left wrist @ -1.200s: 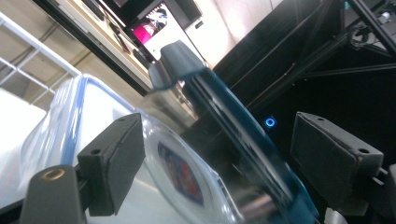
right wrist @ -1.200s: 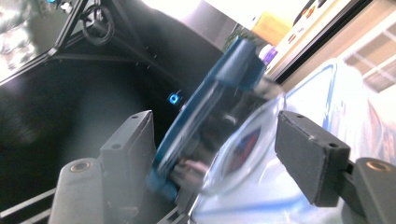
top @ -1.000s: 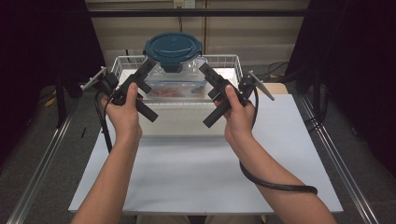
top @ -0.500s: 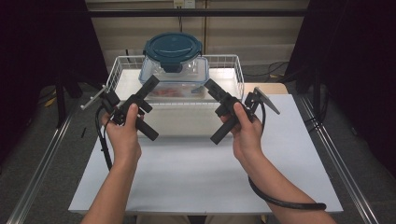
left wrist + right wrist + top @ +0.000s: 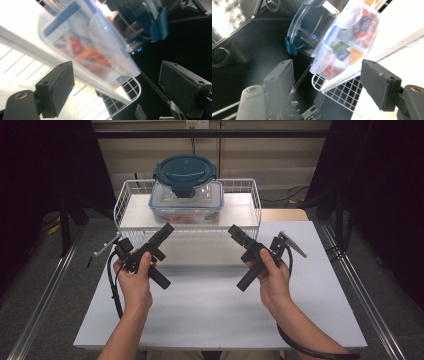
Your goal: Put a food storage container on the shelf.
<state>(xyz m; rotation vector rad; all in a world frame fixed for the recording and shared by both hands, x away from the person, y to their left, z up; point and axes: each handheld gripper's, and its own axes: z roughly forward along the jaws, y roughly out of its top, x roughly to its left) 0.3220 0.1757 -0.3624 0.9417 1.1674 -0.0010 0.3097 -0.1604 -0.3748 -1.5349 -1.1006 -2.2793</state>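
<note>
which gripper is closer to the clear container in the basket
Left, slightly. The left gripper sits just before the clear container's left front corner; the right gripper is farther, off its right.

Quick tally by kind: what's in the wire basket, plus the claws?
Clear rectangular container, snack packets inside: 1
Round container with dark teal lid, stacked on the clear one: 1
White wire basket holding both: 1
Claws, left claw and right claw, both open and short of the basket: 2
Total: 5
</note>
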